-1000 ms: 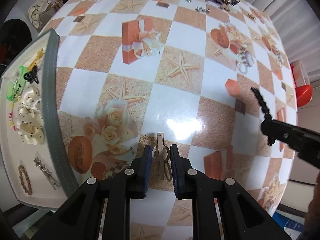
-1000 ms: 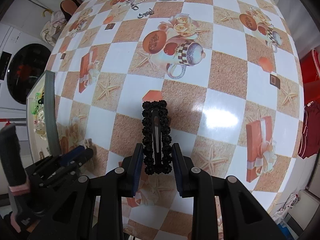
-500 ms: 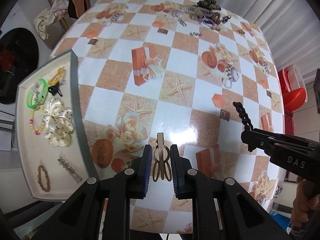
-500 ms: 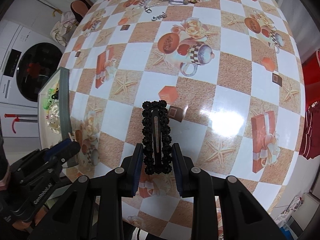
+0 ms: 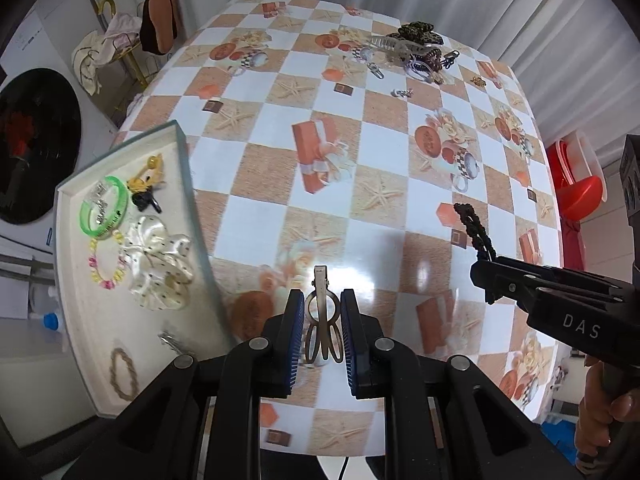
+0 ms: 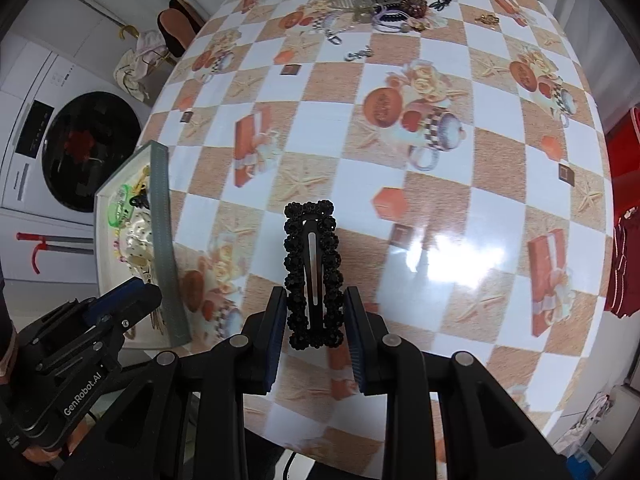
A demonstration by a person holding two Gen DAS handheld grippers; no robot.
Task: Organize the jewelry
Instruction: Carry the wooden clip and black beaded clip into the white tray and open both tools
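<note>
Carrying step, above worktop (image 5: 400, 152): left hand-held gripper (image 5: 320, 332) pinching beige clip (image 5: 321, 320); right hand-held gripper (image 6: 314, 324) pinching black beaded clip (image 6: 313, 276). Next: drop both into tray (image 5: 80, 320) at left.

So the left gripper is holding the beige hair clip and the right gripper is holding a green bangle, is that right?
Not quite. The left gripper does hold the beige hair clip, but the right gripper holds a black beaded snap clip, as the right wrist view shows. The green bangle lies in the tray.
</note>
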